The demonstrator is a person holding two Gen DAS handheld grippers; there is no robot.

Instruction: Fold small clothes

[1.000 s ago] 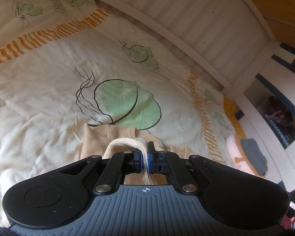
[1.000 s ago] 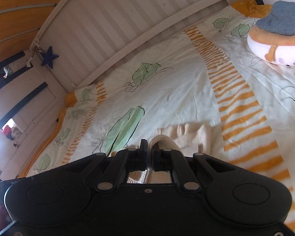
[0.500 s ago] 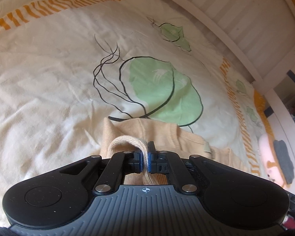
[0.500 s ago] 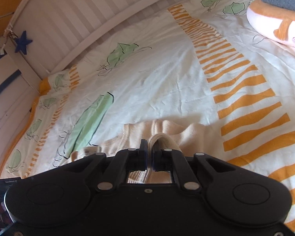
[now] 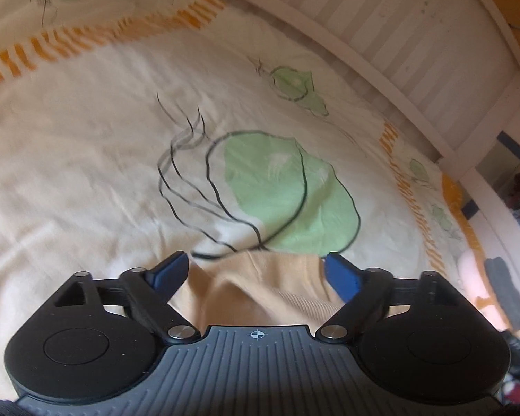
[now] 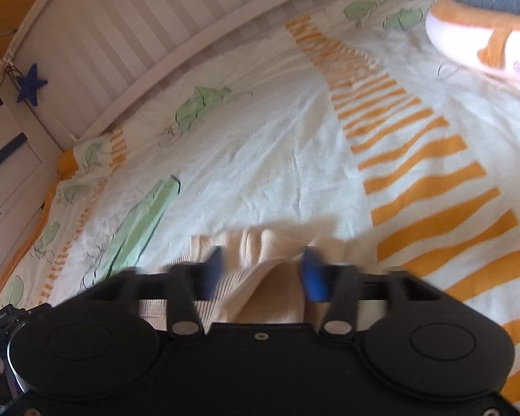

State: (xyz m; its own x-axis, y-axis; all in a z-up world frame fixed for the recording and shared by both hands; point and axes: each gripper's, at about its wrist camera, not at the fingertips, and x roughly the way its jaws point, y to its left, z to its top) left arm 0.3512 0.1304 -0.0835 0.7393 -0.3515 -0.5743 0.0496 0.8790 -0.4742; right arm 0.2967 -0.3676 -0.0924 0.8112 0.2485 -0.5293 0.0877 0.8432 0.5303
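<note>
A small beige knitted garment (image 5: 260,284) lies on the bed cover, with its ribbed edge nearest the camera. My left gripper (image 5: 256,270) hangs just over it with its jaws opening; the blue pads (image 5: 170,270) stand wide apart and clear of the cloth. In the right wrist view the same beige garment (image 6: 270,277) lies bunched under my right gripper (image 6: 265,267). Its jaws are opening too, blurred, with a fold of the knit lying loose between the blue pads (image 6: 313,274).
The cream bed cover (image 5: 104,159) carries green leaf prints and orange stripes (image 6: 433,180). A white slatted bed rail (image 6: 128,31) runs along the far side. An orange and white plush toy (image 6: 475,38) with grey cloth on it lies at the right.
Both grippers were shut on the beige knit and came down toward the bed. Now both have let go, their jaws spread wide, and the garment rests on the cover.
</note>
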